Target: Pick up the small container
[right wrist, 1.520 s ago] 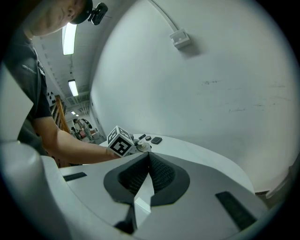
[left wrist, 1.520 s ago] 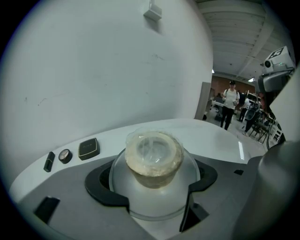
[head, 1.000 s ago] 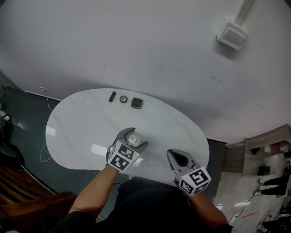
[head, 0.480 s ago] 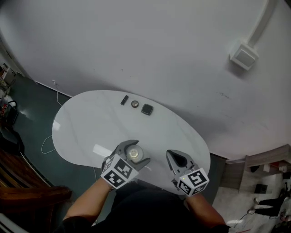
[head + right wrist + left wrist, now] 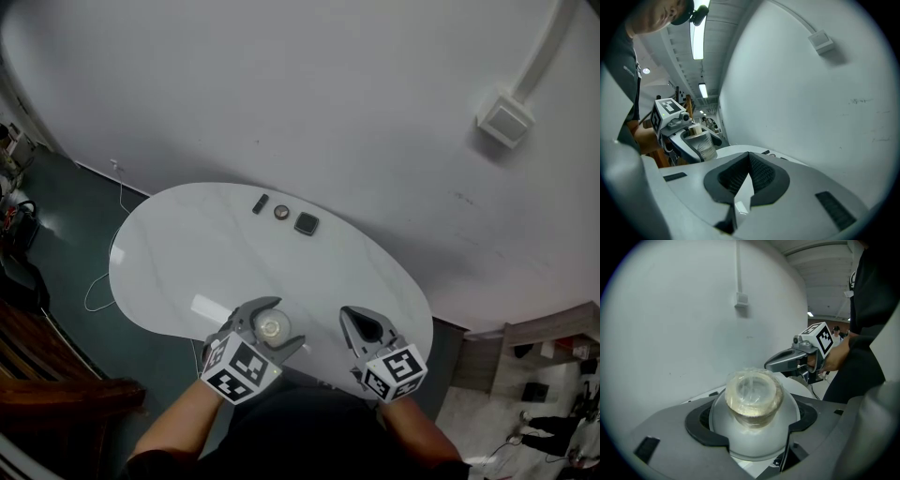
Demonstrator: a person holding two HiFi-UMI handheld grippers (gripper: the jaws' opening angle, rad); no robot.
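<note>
Grey left hand-held gripper (image 5: 279, 323) clamps small container (image 5: 753, 397) over table (image 5: 187, 253) edge | right hand-held gripper (image 5: 349, 317) closed, empty

Container (image 5: 752, 401) base behind left claw (image 5: 757, 425)

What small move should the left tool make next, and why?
Probably lift the left tool straight up: its jaws are shut on the small silvery round container with a clear wrapped top, at the white oval table's near edge.
</note>
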